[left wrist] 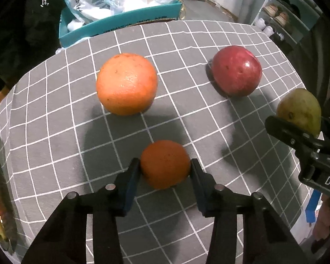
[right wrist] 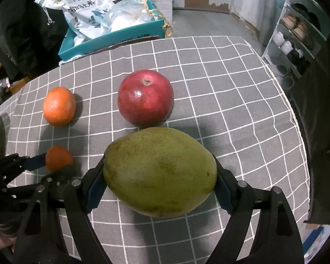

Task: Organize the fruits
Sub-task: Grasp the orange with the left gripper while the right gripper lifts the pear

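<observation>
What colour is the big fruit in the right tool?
Green mango, best in right wrist view.

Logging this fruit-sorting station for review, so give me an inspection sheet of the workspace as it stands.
Surface: table under grey checked cloth.
Job's things: big orange, apple, small orange, mango.
Clutter: nothing seen.
Grippers: left gripper shut on small orange; right gripper shut on mango.
Cables: nothing seen.
Surroundings: teal box of bags behind table, shoe rack to the right.
</observation>
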Action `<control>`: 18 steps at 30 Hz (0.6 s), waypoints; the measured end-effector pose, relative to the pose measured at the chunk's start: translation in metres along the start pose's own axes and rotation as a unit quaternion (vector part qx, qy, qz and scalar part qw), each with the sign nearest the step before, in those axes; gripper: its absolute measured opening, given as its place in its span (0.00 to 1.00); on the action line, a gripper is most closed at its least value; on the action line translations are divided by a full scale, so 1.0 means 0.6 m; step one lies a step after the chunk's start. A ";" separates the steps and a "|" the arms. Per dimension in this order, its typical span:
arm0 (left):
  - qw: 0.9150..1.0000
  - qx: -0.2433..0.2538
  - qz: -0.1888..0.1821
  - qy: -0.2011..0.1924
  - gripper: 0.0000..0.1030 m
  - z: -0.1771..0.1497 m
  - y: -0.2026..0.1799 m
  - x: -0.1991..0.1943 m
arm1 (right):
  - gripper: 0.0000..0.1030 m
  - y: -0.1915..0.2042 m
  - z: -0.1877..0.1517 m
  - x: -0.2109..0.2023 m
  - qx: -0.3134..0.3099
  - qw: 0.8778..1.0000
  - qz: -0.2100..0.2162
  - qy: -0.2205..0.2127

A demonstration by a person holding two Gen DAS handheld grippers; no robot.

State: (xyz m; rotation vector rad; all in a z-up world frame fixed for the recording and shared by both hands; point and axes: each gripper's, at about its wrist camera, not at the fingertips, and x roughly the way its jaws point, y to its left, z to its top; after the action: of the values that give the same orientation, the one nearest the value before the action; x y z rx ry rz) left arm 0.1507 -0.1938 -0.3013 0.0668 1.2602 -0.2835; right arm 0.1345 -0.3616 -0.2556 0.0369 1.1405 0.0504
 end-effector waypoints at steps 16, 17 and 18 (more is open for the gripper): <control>0.998 -0.007 0.013 -0.069 0.44 0.008 0.013 -0.087 | 0.81 0.029 0.016 -0.050 -0.024 0.999 0.002 -0.040; 0.997 -0.009 0.014 -0.072 0.44 0.010 0.013 -0.092 | 0.81 0.030 0.018 -0.054 -0.025 0.999 0.003 -0.043; 0.997 -0.011 0.013 -0.076 0.44 0.010 0.016 -0.100 | 0.81 0.032 0.019 -0.060 -0.026 0.999 0.003 -0.047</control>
State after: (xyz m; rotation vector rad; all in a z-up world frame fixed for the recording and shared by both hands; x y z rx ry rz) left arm 0.1423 -0.1756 -0.2438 0.0422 1.1106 -0.2470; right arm 0.1297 -0.3443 -0.2172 -0.0040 1.0454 0.0839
